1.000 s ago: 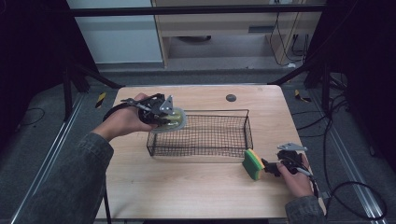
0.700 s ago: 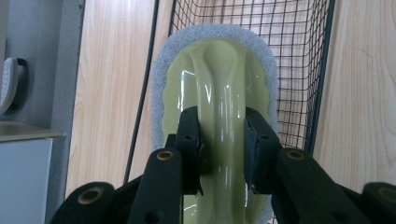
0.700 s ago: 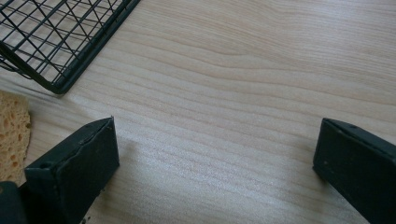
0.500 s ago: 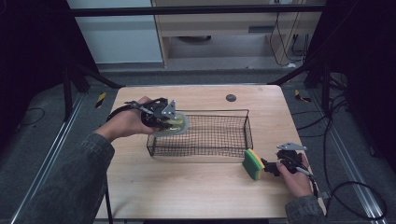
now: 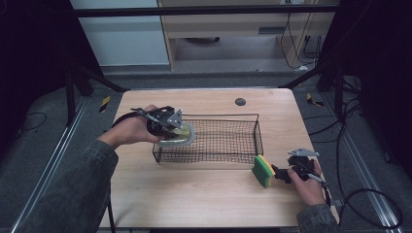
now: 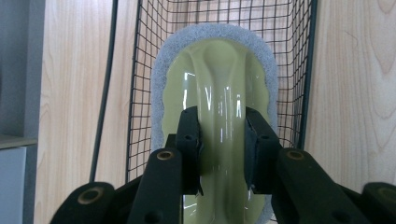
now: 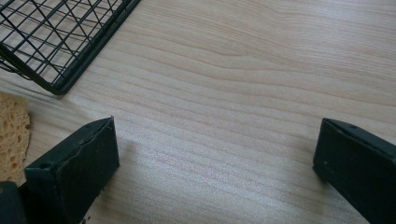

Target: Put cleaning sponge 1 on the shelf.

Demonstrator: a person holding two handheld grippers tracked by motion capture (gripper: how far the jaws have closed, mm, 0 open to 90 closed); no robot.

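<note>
Left hand-held gripper point(image 5: 176, 127): black two-jaw tool, jaws clamped on the raised central ridge of a pale yellow-green glossy plastic scrubber with a grey felt pad border point(image 6: 215, 93); over the last second it has carried the scrubber from above the basket's left rim down and inward, so the pad now sits lower, at the left end of the basket. Black wire-mesh rectangular basket point(image 5: 221, 140): stands mid-table, long side running left to right, unmoved; in the left gripper view its mesh floor and both side rims frame the scrubber, with narrow gaps between the pad's edge and each rim. Right hand-held gripper point(image 5: 281, 173): rests low at the table's front right, jaws spread wide apart over bare wood in the right gripper view, holding nothing; position unchanged. Yellow sponge with green scouring layer point(image 5: 263, 171): stands on edge just beside the right gripper's jaws, near the basket's front right corner, unmoved. Light wooden tabletop point(image 5: 204, 199): broad open wood in front of the basket and behind it; a small dark round disc point(image 5: 239, 101) lies near the far edge. Basket interior to the right of the scrubber: open mesh.
</note>
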